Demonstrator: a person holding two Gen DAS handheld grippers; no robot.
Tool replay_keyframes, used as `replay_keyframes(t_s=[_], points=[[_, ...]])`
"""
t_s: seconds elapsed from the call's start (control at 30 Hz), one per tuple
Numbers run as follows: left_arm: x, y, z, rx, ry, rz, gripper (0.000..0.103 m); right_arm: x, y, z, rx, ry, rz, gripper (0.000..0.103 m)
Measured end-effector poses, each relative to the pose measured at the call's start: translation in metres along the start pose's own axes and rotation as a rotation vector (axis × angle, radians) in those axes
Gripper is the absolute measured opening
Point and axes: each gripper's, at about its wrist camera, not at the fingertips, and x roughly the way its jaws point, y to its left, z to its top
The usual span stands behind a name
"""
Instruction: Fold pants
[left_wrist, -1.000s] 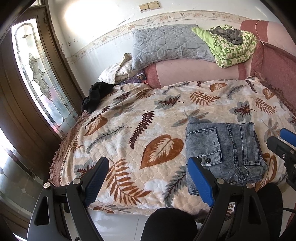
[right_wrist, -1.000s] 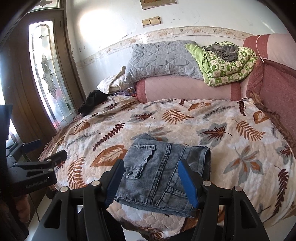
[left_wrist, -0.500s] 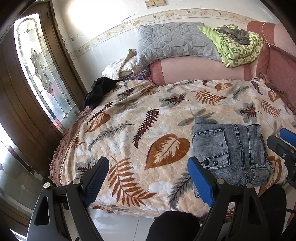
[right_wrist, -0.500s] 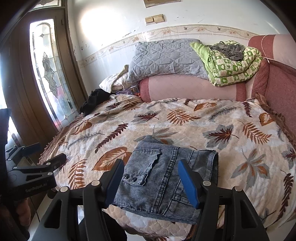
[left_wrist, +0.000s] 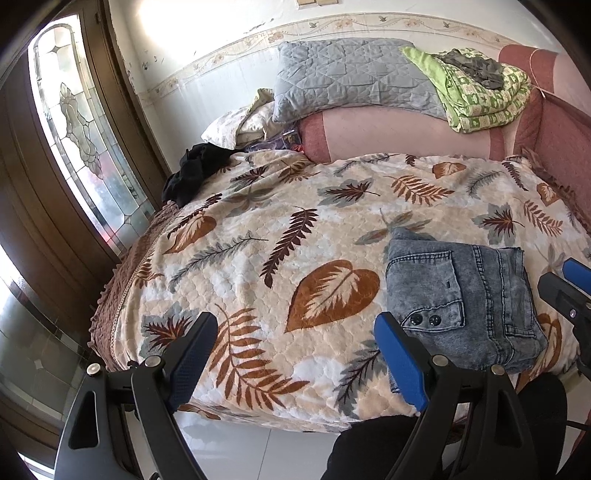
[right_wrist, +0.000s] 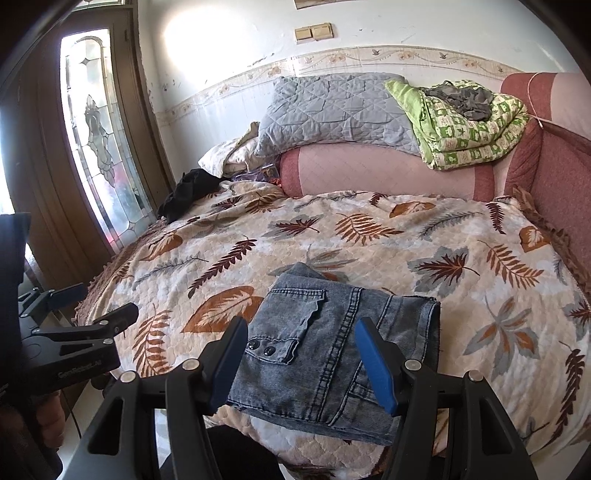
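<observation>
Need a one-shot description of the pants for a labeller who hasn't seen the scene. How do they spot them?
Start from the bed under the leaf-print quilt. At its near edge lies a compact folded rectangle of grey-blue washed denim, the pants, a buttoned flap pocket facing up. The grey quilted pillow, green blanket and black garment are all at the far end; only the pants are denim.

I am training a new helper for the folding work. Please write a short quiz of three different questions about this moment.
1. True or false: the jeans lie folded in a compact stack near the front edge of the bedspread.
2. Which tongs hold cloth: A left tongs, B right tongs, C neither?
3. Fill in: the green quilt has a ___ garment on top.

Key: 1 true. 2 C, both stand open and empty. 3 grey.
</observation>
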Motion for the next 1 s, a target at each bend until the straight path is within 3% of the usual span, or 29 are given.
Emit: replay_keyframes(t_s=[0.57,1.0], points=[[-0.017,-0.011,0.015,0.013,-0.041,0.002,0.087,-0.021,-0.022,0.005,0.043,-0.032,-0.024,0.064],[-0.007,0.007,0.027,-0.054,-0.096,0.033,0.087,-0.023,-0.024,0.010,0.033,-0.030,-0.077,0.064]])
